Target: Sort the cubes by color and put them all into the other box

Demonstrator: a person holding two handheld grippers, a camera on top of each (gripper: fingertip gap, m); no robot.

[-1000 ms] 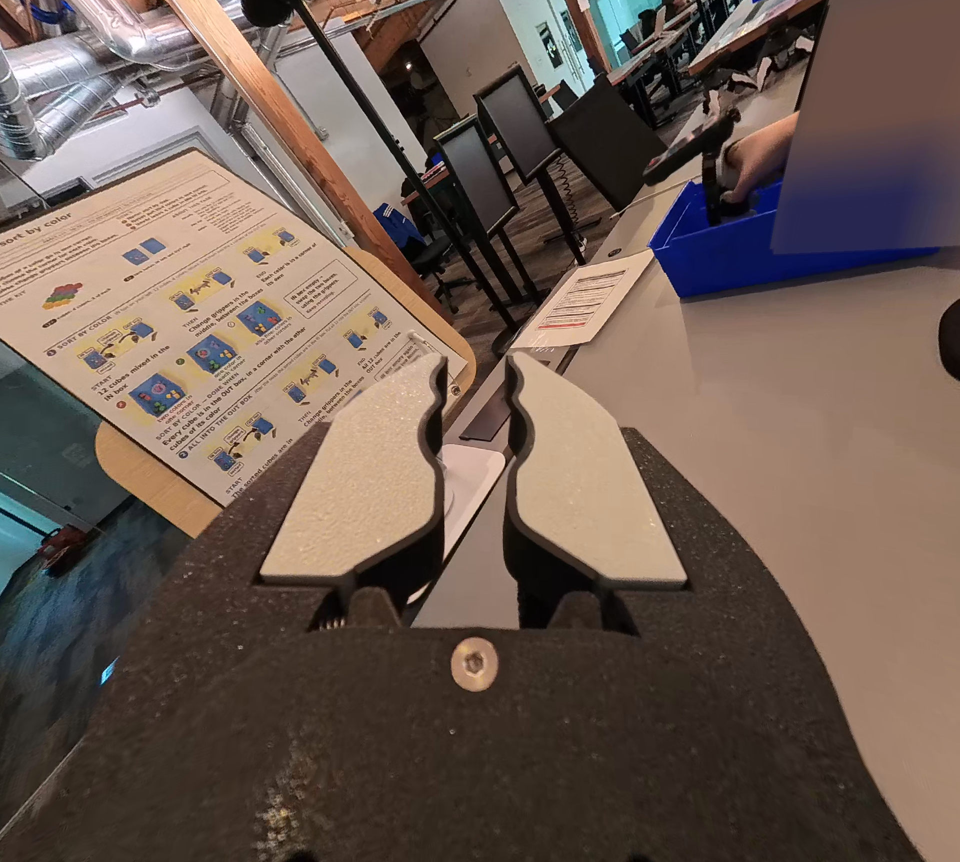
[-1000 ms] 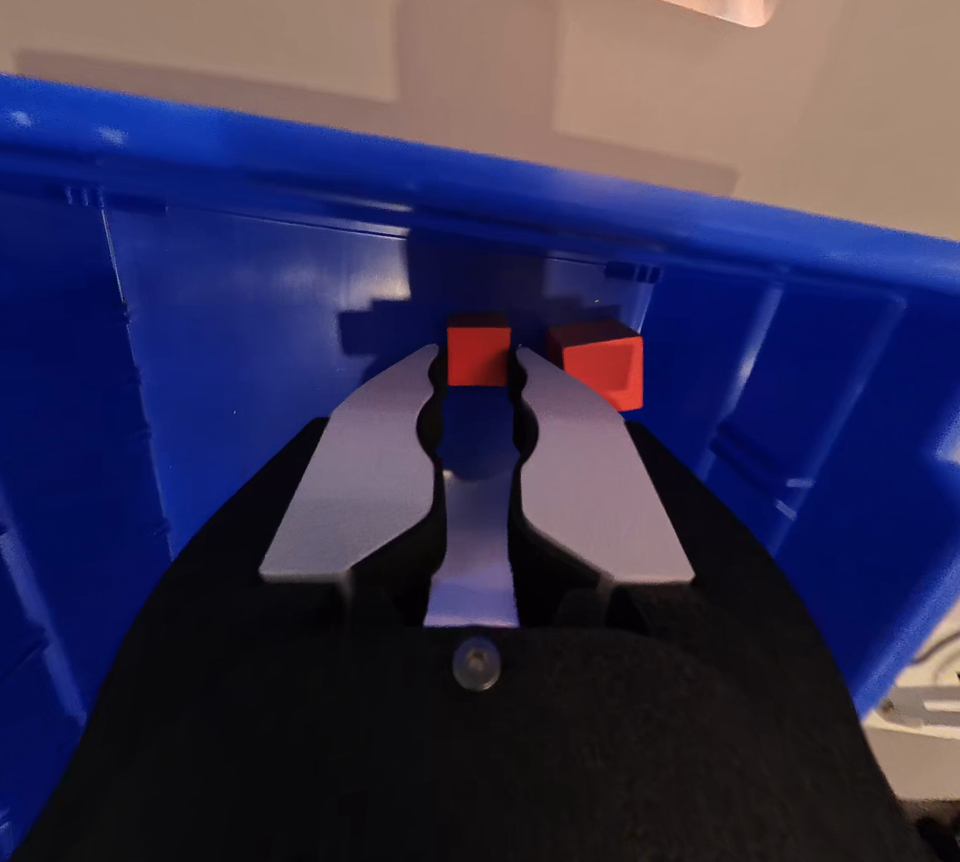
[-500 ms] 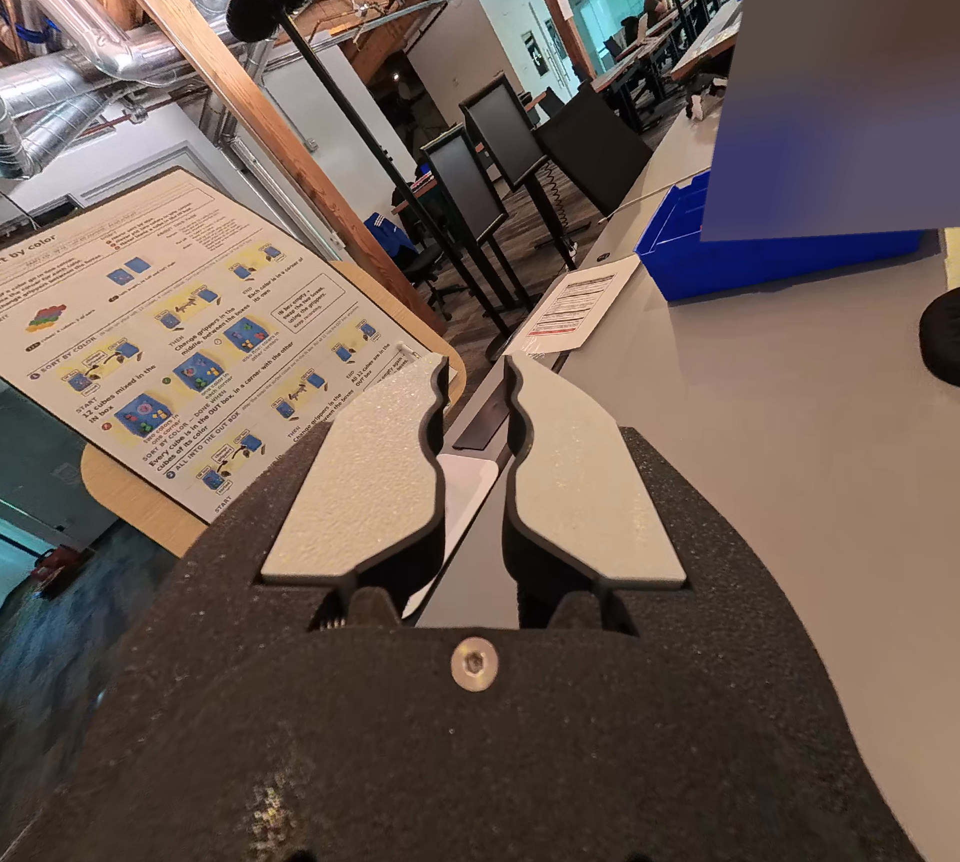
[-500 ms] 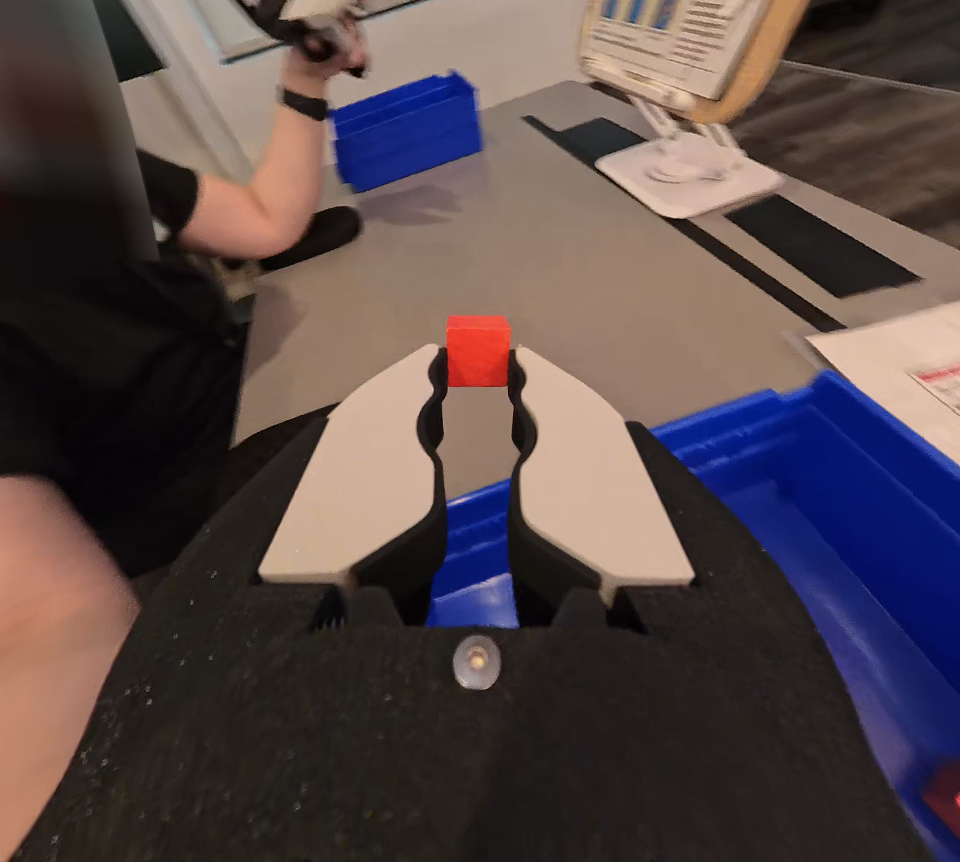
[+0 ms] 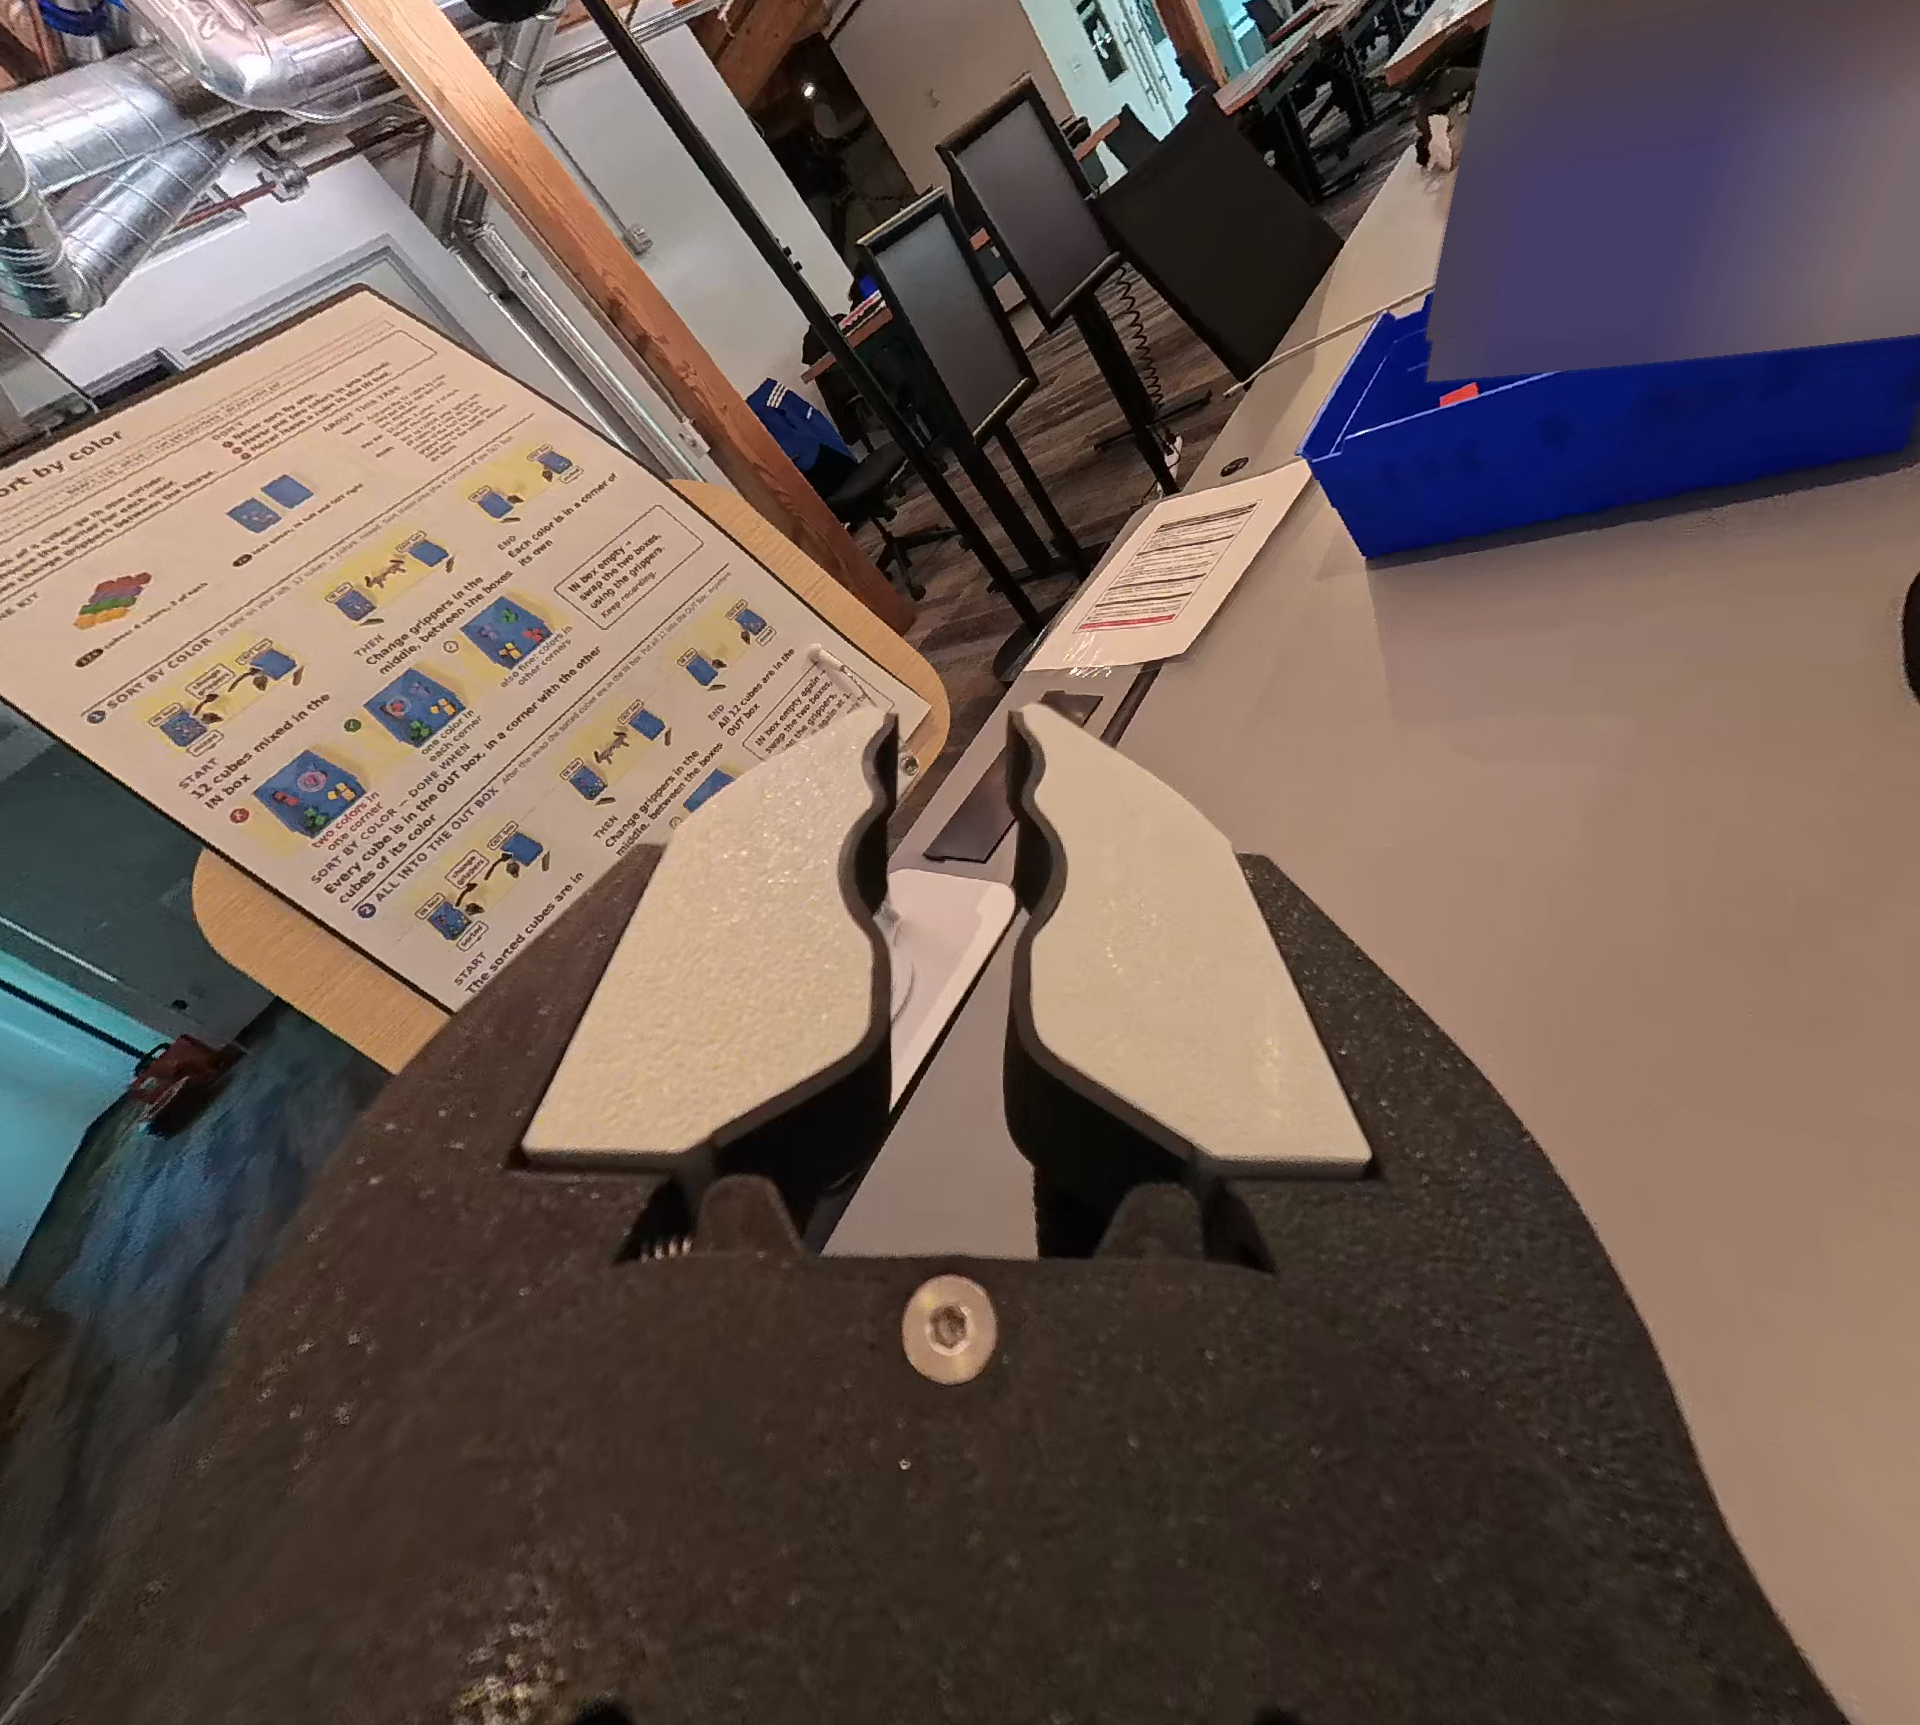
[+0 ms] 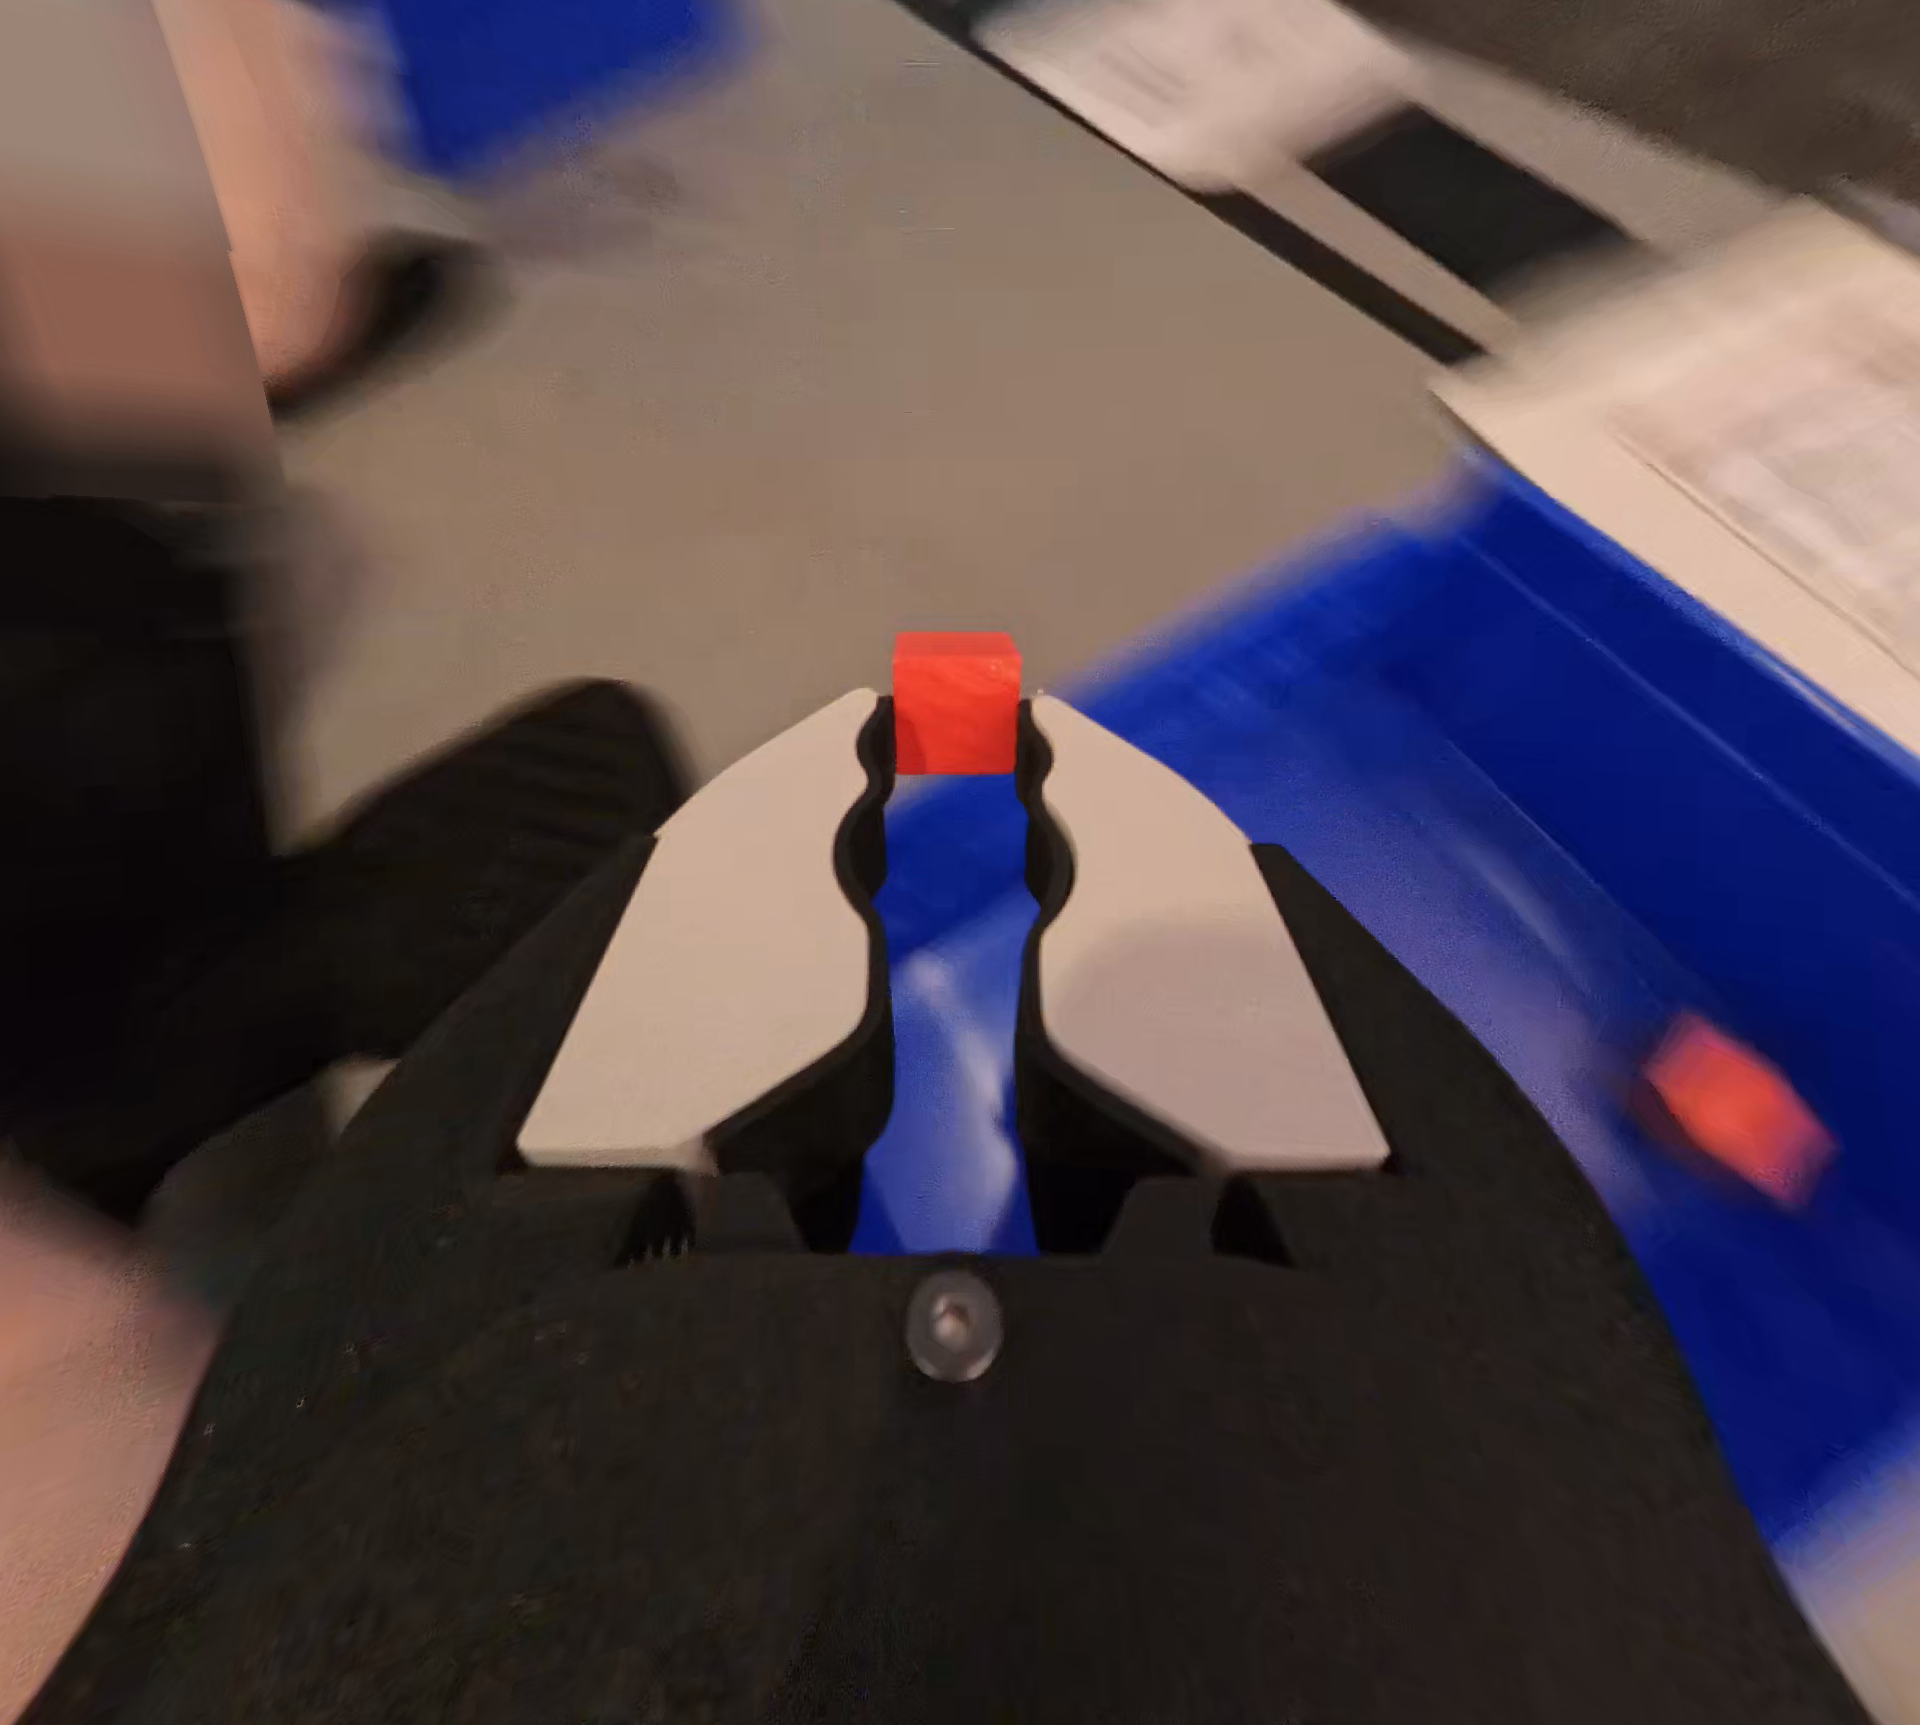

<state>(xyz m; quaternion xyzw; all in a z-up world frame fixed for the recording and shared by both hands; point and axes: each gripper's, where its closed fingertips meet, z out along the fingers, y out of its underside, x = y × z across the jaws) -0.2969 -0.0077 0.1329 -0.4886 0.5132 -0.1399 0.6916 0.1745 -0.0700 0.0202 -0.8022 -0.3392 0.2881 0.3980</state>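
Observation:
My right gripper (image 6: pixel 954 717) is shut on a red cube (image 6: pixel 954 688) and holds it in the air above the near wall of a blue box (image 6: pixel 1621 667). A second red cube (image 6: pixel 1735 1119) lies inside that box at the lower right. The other blue box (image 6: pixel 561 34) stands far off at the upper left on the grey table; the view is blurred. My left gripper (image 5: pixel 954 730) is open with a narrow gap, empty, held above the table's left edge. In the left wrist view one blue box (image 5: pixel 1610 449) stands at the far right.
An instruction board (image 5: pixel 312 636) on a white stand is at the table's left edge, with a paper sheet (image 5: pixel 1164 574) beyond it. A person's arm and dark clothing (image 6: pixel 125 740) fill the left of the right wrist view. Grey table (image 6: pixel 831 428) lies between the boxes.
My right gripper has lifted the red cube out of the blue box and swung towards the table's middle; it is moving fast now. The left gripper has barely shifted.

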